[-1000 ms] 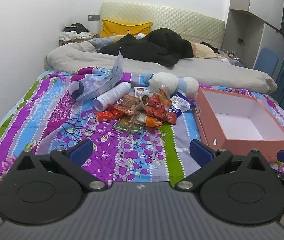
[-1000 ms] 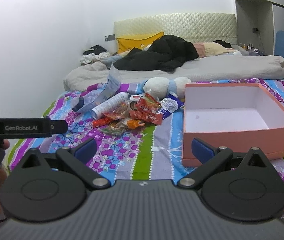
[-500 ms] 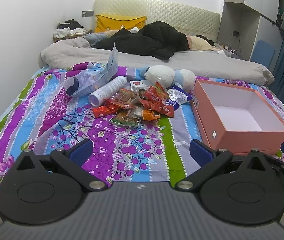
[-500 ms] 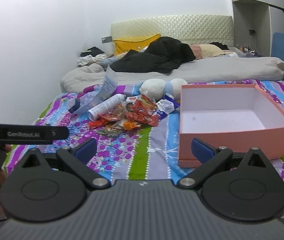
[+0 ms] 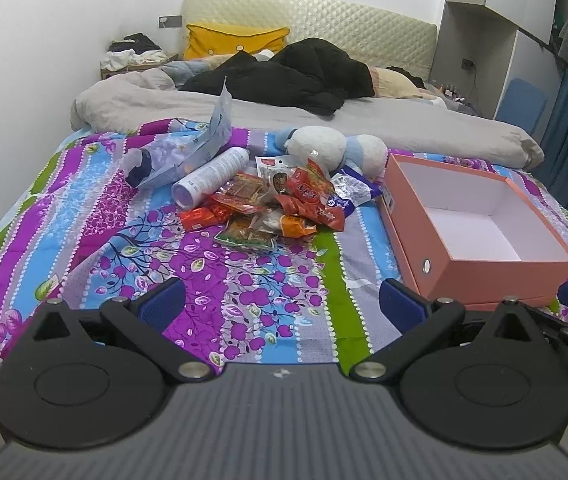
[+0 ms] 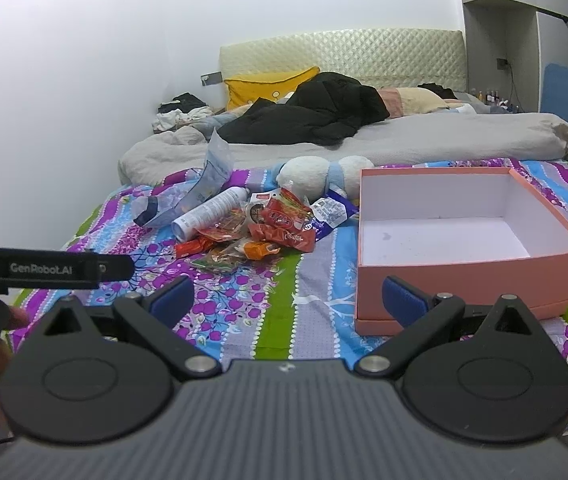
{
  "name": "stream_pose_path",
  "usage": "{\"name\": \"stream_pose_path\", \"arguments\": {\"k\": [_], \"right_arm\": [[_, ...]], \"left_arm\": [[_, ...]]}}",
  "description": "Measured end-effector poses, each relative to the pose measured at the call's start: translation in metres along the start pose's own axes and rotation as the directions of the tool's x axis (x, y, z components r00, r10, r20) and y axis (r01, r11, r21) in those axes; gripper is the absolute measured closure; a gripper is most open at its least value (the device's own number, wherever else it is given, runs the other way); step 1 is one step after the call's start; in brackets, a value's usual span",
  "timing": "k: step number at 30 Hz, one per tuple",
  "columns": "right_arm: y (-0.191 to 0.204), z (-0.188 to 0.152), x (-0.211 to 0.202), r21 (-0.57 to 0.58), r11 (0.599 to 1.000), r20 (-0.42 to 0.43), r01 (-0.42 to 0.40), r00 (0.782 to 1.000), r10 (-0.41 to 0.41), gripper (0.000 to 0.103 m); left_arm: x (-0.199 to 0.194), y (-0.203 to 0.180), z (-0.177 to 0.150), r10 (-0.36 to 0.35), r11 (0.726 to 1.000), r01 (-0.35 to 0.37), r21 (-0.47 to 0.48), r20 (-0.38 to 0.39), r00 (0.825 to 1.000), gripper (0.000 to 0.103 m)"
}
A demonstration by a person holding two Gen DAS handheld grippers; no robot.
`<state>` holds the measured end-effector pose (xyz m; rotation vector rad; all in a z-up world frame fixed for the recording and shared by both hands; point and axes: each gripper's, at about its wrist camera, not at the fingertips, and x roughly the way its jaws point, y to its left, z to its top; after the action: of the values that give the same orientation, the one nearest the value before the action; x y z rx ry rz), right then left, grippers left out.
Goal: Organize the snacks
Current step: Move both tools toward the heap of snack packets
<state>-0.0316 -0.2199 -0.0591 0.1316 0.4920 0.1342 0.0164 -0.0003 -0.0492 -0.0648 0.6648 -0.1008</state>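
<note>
A pile of snack packets (image 5: 280,204), mostly red and orange, lies on the patterned bedspread (image 5: 132,248); it also shows in the right wrist view (image 6: 268,232). An empty pink box (image 5: 479,236) with a white inside stands to the right of the pile, and shows in the right wrist view (image 6: 463,240). My left gripper (image 5: 282,306) is open and empty, low over the bed's near edge. My right gripper (image 6: 287,298) is open and empty, just in front of the box's near left corner.
A white cylinder can (image 5: 212,178), a crumpled clear plastic bag (image 5: 180,152) and a white and blue plush toy (image 5: 335,150) lie behind the snacks. A grey duvet (image 5: 363,124), black clothes and a yellow pillow lie further back. The left gripper's body (image 6: 44,268) shows at left.
Both grippers have moved a little forward toward the bed, so the snacks and box look closer. Both stay open and nothing on the bed has moved.
</note>
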Motion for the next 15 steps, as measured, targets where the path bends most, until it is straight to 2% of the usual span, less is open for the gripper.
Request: {"name": "stream_pose_path", "arguments": {"k": [6,15], "right_arm": [[0.002,-0.001,0.005,0.005,1.000,-0.013,-0.001,1.000,0.001,0.001],[0.003,-0.004,0.012,0.005,1.000,-0.027,0.005,1.000,-0.005,0.002]], "left_arm": [[0.002,-0.002,-0.002,-0.002,0.999,0.001,0.035,0.019,1.000,0.000],[0.008,0.008,-0.001,-0.021,1.000,0.021,0.003,0.004,1.000,0.000]]}}
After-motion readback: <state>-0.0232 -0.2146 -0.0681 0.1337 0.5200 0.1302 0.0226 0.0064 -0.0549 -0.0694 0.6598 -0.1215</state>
